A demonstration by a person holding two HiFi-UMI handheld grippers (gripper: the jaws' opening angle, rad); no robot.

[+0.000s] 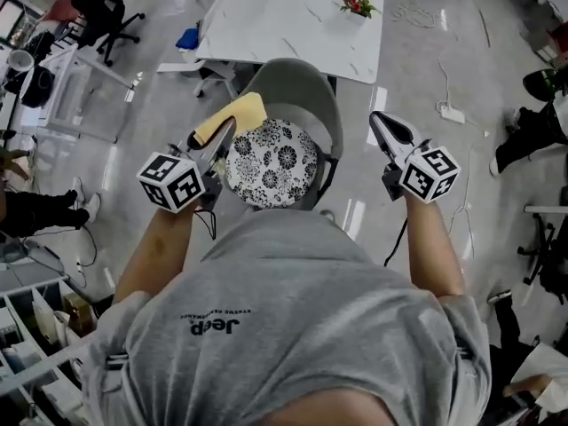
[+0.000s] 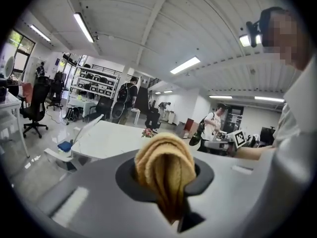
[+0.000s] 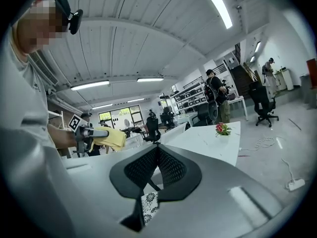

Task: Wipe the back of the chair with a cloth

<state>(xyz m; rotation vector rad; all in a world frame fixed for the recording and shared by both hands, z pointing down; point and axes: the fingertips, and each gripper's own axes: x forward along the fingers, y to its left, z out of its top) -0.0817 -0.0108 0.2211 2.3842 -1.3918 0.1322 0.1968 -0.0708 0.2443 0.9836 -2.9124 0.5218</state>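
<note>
One worktop (image 1: 293, 16): white marbled slab beyond both tongs, far edge cut off.
One chair (image 1: 306, 87): smooth grey curved back between the tongs, with a round black-and-white floral seat (image 1: 271, 162).
One cloth (image 1: 238, 112): yellow terry, folded, clamped in the left tongs (image 1: 226, 133) by the back's rim; contact unclear.
Right tongs (image 1: 379, 121): mesh-padded, closed on nothing.

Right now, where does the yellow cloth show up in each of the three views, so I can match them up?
Head view: the yellow cloth sits left of centre, held in the left gripper.
Left gripper view: lower centre, clamped between the jaws.
Right gripper view: left of centre, small and far off.
Shared landmark: the red flowers on the white table.
</note>
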